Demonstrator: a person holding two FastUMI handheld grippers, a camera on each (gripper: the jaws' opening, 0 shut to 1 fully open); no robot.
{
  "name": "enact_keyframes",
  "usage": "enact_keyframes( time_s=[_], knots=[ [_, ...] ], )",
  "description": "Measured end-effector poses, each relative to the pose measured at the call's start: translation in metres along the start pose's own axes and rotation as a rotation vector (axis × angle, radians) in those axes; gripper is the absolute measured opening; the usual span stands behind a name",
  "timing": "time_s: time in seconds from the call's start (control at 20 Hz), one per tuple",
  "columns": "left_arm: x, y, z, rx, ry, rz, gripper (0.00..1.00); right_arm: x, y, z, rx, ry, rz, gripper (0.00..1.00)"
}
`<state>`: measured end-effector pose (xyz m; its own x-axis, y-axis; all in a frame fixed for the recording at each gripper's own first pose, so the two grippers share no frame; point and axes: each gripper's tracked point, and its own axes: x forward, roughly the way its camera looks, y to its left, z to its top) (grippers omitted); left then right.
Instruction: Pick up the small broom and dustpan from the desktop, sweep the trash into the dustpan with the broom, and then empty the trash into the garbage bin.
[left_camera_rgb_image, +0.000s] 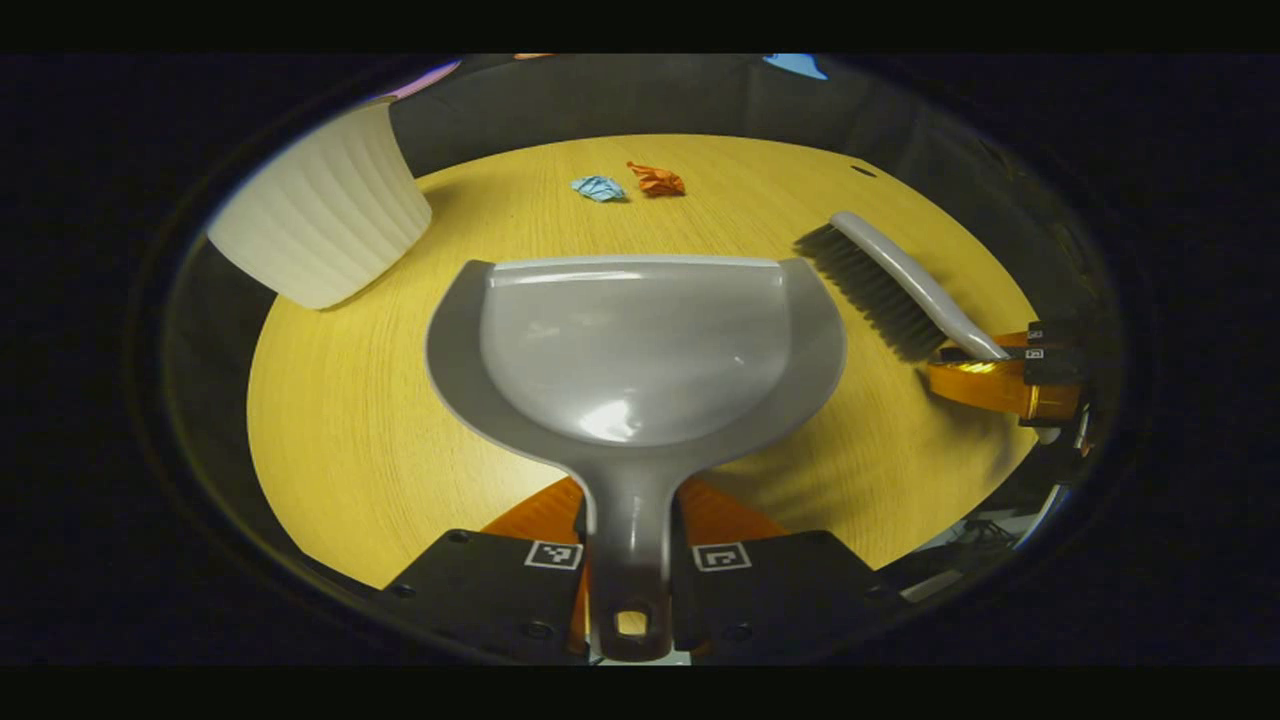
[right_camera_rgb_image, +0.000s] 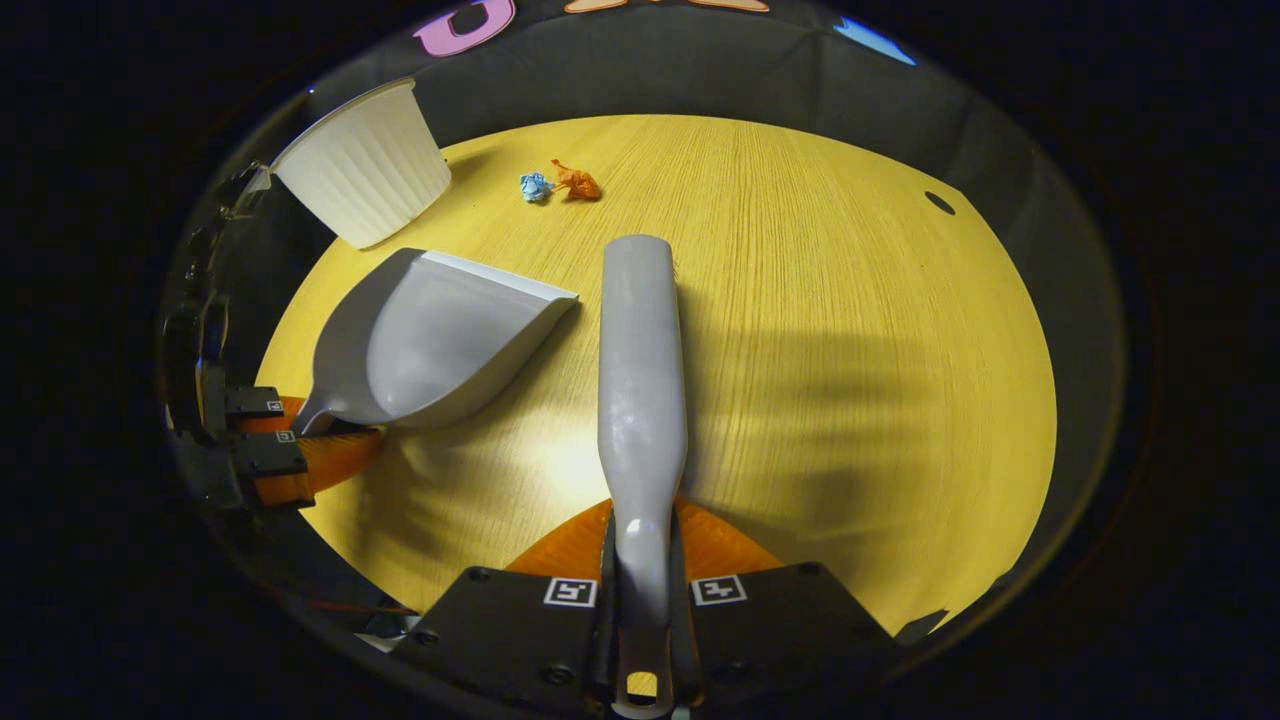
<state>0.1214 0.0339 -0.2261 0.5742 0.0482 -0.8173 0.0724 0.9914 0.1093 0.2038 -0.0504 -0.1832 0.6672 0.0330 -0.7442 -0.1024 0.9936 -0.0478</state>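
Note:
My left gripper (left_camera_rgb_image: 633, 560) is shut on the handle of the grey dustpan (left_camera_rgb_image: 640, 350), whose mouth faces away over the wooden desktop (left_camera_rgb_image: 360, 450). Beyond its lip lie a blue paper wad (left_camera_rgb_image: 598, 188) and an orange paper wad (left_camera_rgb_image: 657, 179), side by side. To the dustpan's right, the right gripper (left_camera_rgb_image: 1010, 375) holds the grey broom (left_camera_rgb_image: 900, 285), bristles pointing left. In the right gripper view, my right gripper (right_camera_rgb_image: 642, 590) is shut on the broom handle (right_camera_rgb_image: 640, 380). The dustpan (right_camera_rgb_image: 425, 340) sits to its left in the left gripper (right_camera_rgb_image: 275, 440), with the blue wad (right_camera_rgb_image: 534, 186) and orange wad (right_camera_rgb_image: 577, 181) farther off.
A white ribbed garbage bin (left_camera_rgb_image: 325, 215) stands at the desk's far left corner, also seen as the bin (right_camera_rgb_image: 365, 165) beyond the dustpan. A small dark hole (right_camera_rgb_image: 939, 203) marks the desktop at the far right. Bare wood (right_camera_rgb_image: 850, 350) stretches right of the broom.

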Motion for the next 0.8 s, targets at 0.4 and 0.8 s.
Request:
enact_keyframes(
  time_s=[0.4,0.8],
  knots=[
    [-0.009,0.012,0.004,0.008,-0.013,0.071,0.28,-0.025,-0.054,0.06,-0.082,-0.07,0.084,0.19],
    [-0.004,0.045,0.034,0.202,0.01,0.032,0.25,0.004,-0.051,0.156,-0.08,-0.107,0.014,0.19]
  ],
)
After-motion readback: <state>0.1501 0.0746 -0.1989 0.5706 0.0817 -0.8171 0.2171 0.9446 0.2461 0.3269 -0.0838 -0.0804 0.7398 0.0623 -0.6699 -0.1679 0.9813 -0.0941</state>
